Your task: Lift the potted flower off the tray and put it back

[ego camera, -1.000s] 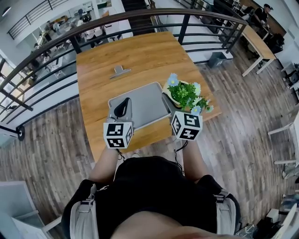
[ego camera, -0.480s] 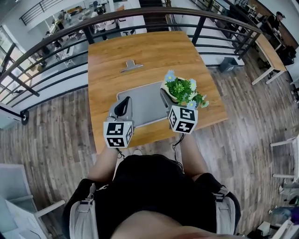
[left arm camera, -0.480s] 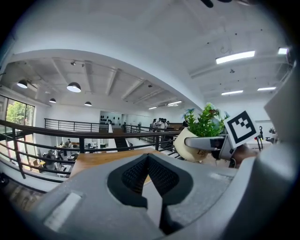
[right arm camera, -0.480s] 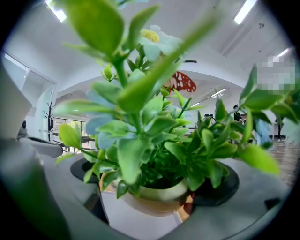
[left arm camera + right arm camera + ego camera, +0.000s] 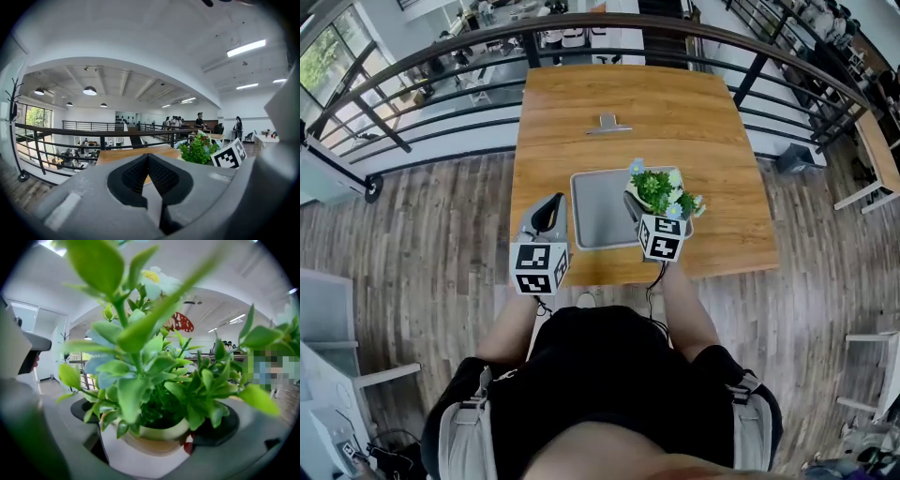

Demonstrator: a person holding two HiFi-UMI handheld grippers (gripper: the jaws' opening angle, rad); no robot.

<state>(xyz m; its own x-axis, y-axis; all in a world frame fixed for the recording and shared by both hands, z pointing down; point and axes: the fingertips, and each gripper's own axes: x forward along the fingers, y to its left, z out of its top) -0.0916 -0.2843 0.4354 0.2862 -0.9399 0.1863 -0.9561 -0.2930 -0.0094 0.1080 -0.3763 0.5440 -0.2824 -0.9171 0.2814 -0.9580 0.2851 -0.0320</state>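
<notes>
One potted flower point(image 5: 661, 190) was over the right edge of the single grey tray point(image 5: 600, 214) on the one wooden bench point(image 5: 628, 98); contact with the tray was unclear. Of the two claws, the right claw point(image 5: 150, 430) clamped its pot. The left claw point(image 5: 149, 161) was closed and empty, just left of the tray. One metal clip point(image 5: 608, 123) lay farther back.

I see a big office: a railing point(image 5: 102, 142) at 12 o'clock, desks point(image 5: 70, 157) on the floor below, people point(image 5: 178, 123) standing far off.
</notes>
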